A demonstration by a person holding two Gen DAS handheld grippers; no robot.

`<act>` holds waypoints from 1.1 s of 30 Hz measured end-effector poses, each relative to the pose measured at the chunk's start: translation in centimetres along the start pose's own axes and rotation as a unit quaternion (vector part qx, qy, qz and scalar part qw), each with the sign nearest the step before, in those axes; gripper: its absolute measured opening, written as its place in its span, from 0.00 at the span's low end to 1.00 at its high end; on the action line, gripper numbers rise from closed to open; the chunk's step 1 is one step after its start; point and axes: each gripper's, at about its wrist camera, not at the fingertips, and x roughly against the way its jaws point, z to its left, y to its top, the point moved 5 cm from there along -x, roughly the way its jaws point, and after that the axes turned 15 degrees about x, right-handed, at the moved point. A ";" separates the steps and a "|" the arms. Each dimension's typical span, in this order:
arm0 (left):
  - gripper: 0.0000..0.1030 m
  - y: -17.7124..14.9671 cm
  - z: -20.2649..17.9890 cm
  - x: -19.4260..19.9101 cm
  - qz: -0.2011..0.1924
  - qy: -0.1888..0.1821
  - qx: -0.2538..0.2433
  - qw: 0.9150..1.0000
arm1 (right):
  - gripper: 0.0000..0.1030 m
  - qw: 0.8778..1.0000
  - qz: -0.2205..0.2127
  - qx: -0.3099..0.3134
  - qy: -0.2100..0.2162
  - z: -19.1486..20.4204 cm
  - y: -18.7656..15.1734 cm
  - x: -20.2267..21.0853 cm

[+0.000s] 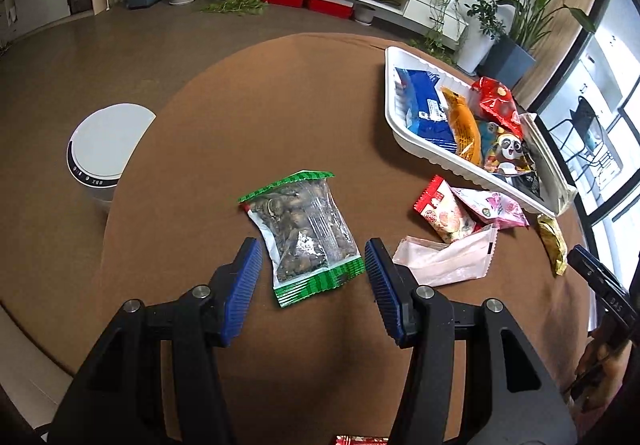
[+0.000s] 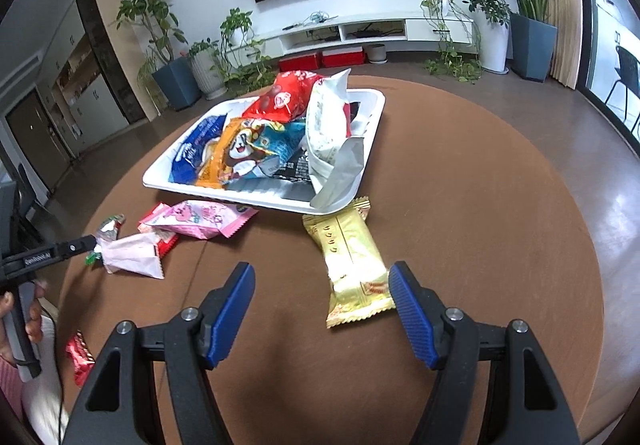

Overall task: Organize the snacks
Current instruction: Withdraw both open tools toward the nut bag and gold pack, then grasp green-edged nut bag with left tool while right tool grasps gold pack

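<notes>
Left tool (image 1: pixel 313 261) open above green-edged nut packet (image 1: pixel 304 233) on brown desk (image 1: pixel 240 133), white snack tray (image 1: pixel 390 101) far right, loose packets (image 1: pixel 460 229) just beside it

Left gripper (image 1: pixel 313 263) tilts steeply downward, blue jaws parted, nothing pinched. Right gripper (image 2: pixel 322 285) angles down too, jaws spread wider, empty. A hand (image 2: pixel 28 319) grips the left handle.
</notes>
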 end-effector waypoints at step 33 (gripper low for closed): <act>0.59 1.5 -0.4 -3.4 0.000 0.026 0.017 1.000 | 0.70 0.997 0.054 0.053 -0.011 -0.6 0.2 -4.2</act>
